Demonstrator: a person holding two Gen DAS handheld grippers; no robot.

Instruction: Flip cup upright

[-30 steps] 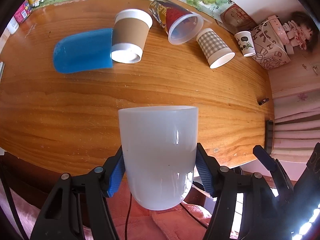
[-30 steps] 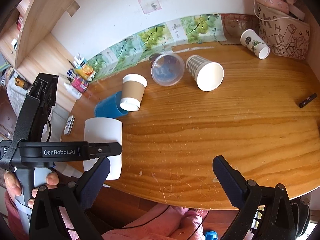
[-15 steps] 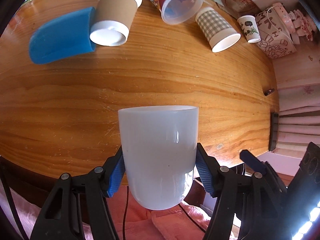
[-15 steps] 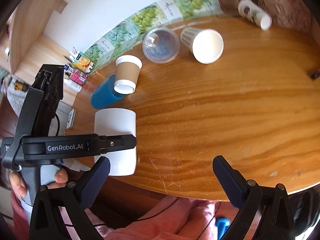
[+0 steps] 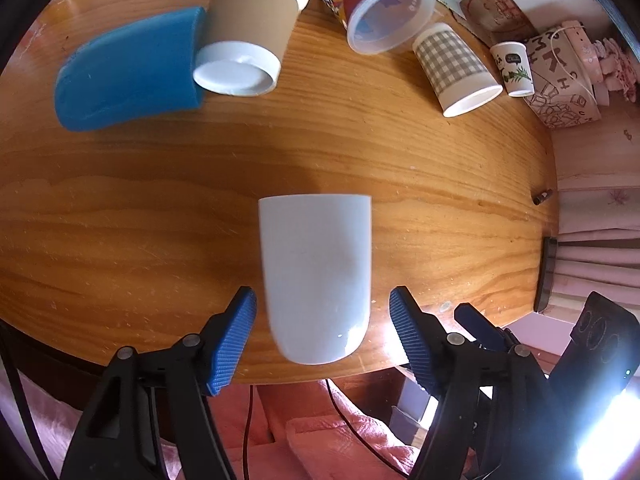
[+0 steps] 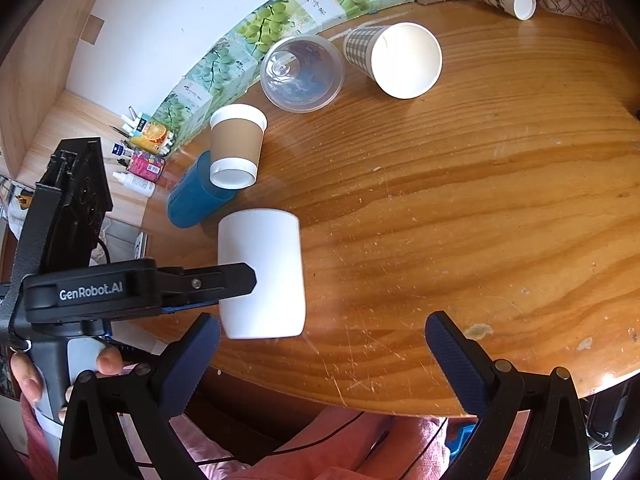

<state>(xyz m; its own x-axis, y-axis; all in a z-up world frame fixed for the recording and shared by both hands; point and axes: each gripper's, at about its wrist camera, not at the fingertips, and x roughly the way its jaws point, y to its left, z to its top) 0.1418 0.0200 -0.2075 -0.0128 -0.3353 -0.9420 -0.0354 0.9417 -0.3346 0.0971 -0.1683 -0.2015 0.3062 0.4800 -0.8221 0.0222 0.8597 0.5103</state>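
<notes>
A white cup stands upright on the wooden table near its front edge; it also shows in the right wrist view. My left gripper is open, its blue pads on either side of the cup's lower part with gaps to it. My right gripper is open and empty, low over the front edge, to the right of the cup. The left gripper's body shows beside the cup in the right wrist view.
Behind the cup lie a blue cup, a brown paper cup, a clear plastic cup, a checked paper cup and a small white cup. A patterned bag sits at the far right.
My left gripper has opened and let go of the white cup, which now stands on the table. The gripper has pulled back a little. The right gripper has come closer to the table.
</notes>
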